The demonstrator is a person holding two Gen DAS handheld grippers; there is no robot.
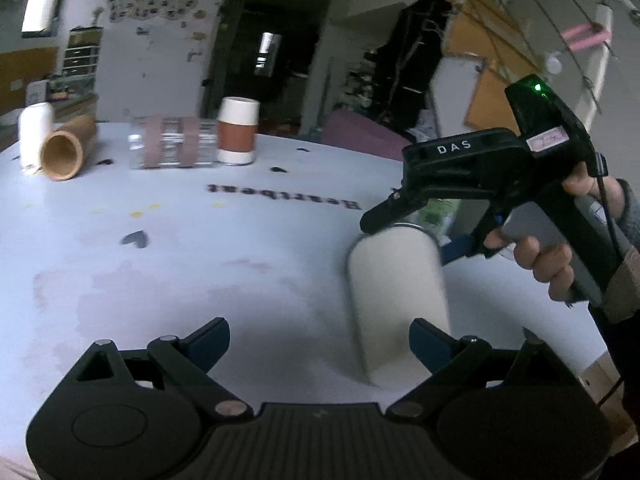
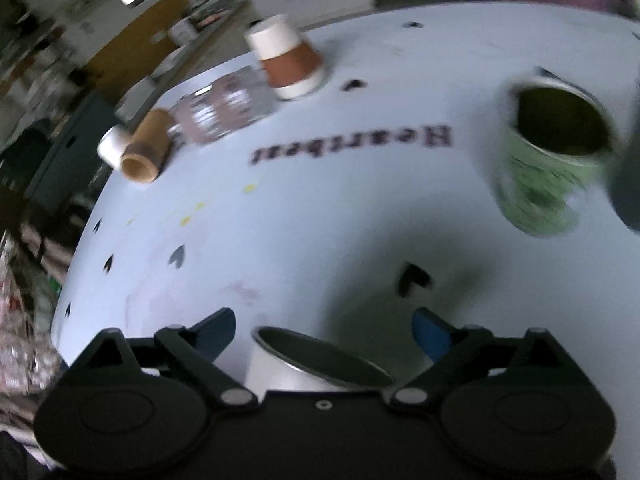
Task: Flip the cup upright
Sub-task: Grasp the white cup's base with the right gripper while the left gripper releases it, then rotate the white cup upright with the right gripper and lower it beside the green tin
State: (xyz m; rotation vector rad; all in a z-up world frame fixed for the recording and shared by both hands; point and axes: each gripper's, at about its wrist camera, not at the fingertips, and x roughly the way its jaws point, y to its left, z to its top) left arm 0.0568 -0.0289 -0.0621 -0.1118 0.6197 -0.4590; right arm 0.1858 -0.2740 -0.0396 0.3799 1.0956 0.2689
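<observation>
A tall white cup (image 1: 396, 296) with a metal rim stands upright on the white table (image 1: 240, 264), blurred. My right gripper (image 1: 416, 234) hovers open around its rim, apart from it. In the right wrist view the same cup (image 2: 316, 368) shows its open mouth just below and between the open fingers of my right gripper (image 2: 324, 332). My left gripper (image 1: 320, 342) is open and empty, with the cup just beyond its right fingertip (image 1: 428, 340).
A white-and-brown paper cup (image 1: 237, 132) stands upside down at the back, beside a clear jar (image 1: 172, 142) lying down, a tan cup (image 1: 66, 152) on its side and a white cup (image 1: 34, 136). A green-patterned cup (image 2: 548, 152) stands upright at the right.
</observation>
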